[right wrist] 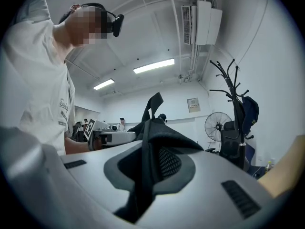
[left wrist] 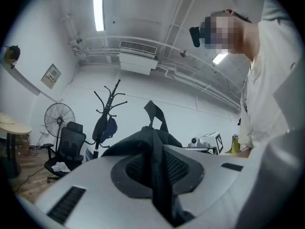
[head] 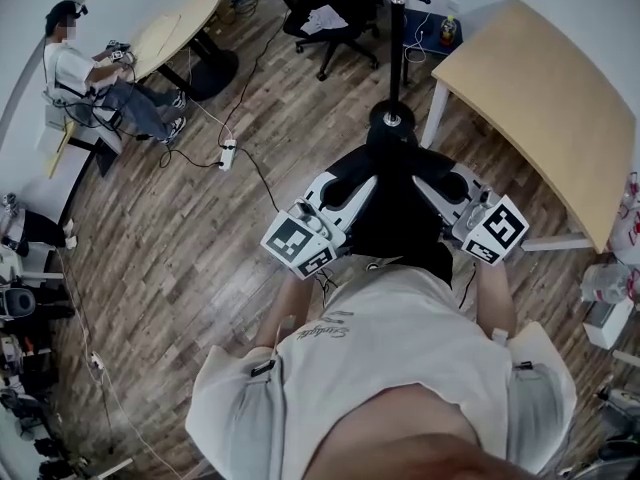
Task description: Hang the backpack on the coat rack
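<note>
head view, backpack (head: 398, 208): black, hung between both claws in front of the person, over the wooden floor (head: 190, 258), near the coat rack (head: 392, 116) base.
head view, left gripper (head: 345, 190): on the backpack's left side.
head view, right gripper (head: 452, 190): on its right side.
left gripper view, jaws: nearly together, pinched on a black backpack strap (left wrist: 155, 161).
left gripper view, coat rack: upright ahead at left, a dark bag (left wrist: 107, 128) on it, a standing fan (left wrist: 59, 120) beside it.
right gripper view, jaws: narrow gap, filled and gripped by black strap.
right gripper view, coat rack: upright at right, well apart from the backpack.
</note>
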`<state>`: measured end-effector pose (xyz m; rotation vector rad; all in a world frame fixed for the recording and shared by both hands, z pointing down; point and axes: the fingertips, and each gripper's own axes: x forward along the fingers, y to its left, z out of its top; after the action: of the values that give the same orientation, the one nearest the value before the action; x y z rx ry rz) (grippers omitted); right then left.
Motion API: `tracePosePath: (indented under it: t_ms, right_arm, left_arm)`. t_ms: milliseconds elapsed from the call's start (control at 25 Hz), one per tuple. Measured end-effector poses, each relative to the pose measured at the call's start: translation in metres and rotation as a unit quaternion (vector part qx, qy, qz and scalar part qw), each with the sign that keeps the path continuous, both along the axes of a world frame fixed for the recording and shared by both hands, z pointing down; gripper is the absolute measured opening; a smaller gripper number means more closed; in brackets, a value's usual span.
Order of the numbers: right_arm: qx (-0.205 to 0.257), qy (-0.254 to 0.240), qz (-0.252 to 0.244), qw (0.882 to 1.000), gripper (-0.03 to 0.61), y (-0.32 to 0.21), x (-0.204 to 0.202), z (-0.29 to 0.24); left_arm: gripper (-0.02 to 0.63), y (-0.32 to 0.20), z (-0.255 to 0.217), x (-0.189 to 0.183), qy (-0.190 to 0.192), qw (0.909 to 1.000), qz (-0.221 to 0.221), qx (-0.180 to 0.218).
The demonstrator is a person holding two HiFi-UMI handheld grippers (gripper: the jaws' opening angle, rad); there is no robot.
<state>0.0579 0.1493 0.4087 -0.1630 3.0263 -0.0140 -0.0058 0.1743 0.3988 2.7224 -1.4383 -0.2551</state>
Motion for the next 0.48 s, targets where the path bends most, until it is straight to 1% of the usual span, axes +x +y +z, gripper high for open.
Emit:
tracePosePath:
  t_ms: [240,480]
  right_arm:
    - [-0.019,0.005,-0.020,1.000,0.031,-0.036,-0.036,0.003]
    - [-0.031,-0.008,-0.036,0.999,0.031,-0.086,-0.061,0.017]
  left_arm:
    - [0.048,-0.034,0.003,-0.035,0.001,0.9996,-0.024,-0.014]
    - [0.048,-0.081,0.015,-0.058,-0.006,0.9987,-0.041,-0.029]
